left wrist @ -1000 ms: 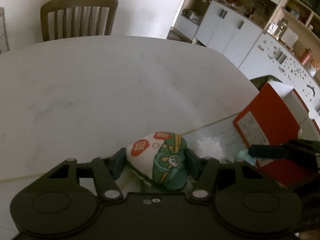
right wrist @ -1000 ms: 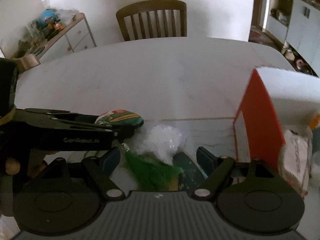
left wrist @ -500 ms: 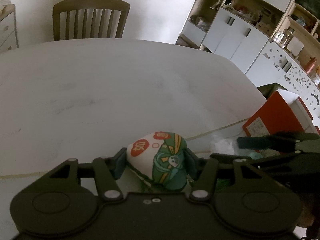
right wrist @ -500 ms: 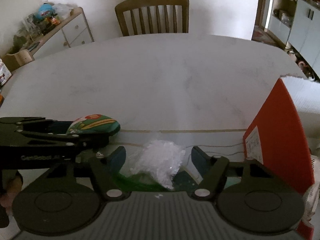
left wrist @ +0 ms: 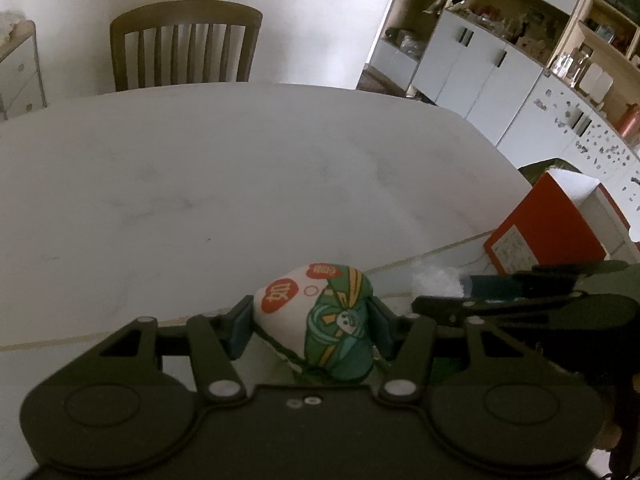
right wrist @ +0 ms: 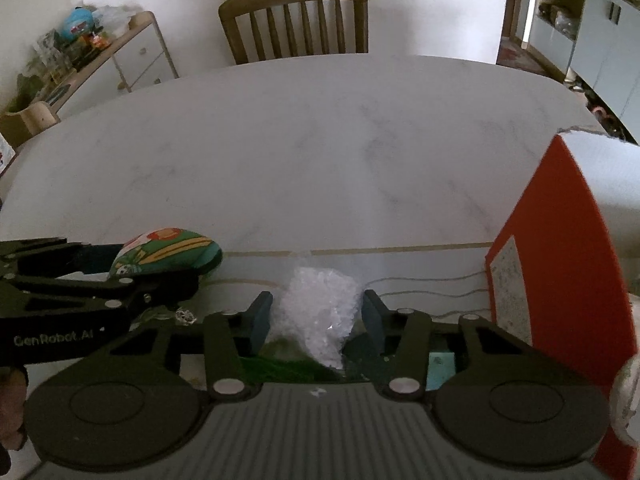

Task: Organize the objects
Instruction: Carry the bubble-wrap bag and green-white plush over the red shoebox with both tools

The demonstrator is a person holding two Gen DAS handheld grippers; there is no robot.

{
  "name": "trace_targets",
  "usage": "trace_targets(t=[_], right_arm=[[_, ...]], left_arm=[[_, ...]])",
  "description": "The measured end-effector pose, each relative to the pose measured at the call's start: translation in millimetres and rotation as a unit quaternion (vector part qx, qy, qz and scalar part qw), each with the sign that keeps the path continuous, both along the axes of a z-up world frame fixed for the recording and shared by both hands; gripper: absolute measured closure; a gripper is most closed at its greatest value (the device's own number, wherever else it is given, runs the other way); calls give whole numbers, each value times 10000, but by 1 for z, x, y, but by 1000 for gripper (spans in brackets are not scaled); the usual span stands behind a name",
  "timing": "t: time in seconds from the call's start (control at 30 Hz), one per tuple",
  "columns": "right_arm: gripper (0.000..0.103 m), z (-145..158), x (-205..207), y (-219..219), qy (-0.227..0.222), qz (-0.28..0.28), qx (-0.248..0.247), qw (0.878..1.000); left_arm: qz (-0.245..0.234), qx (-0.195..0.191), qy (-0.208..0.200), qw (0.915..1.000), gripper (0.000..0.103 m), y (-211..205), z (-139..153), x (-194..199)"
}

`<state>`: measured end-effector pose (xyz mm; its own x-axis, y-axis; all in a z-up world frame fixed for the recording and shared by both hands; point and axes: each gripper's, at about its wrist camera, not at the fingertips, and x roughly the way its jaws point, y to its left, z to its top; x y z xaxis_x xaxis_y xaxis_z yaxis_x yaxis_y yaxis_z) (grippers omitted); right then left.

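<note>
Our left gripper (left wrist: 312,322) has its jaws clamped on a plump printed fabric pouch (left wrist: 320,320). The right gripper (right wrist: 316,316) jaws straddle a crinkly clear plastic bag (right wrist: 318,316); grip unclear. Everything sits over a smooth white marble table (right wrist: 320,152), slatted wooden chair (right wrist: 296,20) behind, orange box (right wrist: 560,264) at right.

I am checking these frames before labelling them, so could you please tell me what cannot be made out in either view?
- Red box contents: right wrist view, its wall blocks the inside and the frame edge cuts it off.
- Green item under the crinkly plastic bag: right wrist view, the right gripper body covers most of it.
- Box label text: left wrist view, too small.
- Underside of the printed pouch: left wrist view, hidden by the left gripper.
</note>
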<state>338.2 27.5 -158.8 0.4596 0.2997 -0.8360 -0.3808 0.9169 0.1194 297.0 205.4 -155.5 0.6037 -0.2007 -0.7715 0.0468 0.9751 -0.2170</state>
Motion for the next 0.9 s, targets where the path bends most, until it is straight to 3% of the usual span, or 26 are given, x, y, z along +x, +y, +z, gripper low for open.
trace_targets(t=[0.57,0.9], right_arm=[[63,75,-53,-40,-378,267,487,9977],[63,123,-88,-82,-601,513,496,9956]], left_arm=[[-207,50,-422,9989,48,-36,75,-50],[-288,239,-680,9970,48,-77,119,-79]])
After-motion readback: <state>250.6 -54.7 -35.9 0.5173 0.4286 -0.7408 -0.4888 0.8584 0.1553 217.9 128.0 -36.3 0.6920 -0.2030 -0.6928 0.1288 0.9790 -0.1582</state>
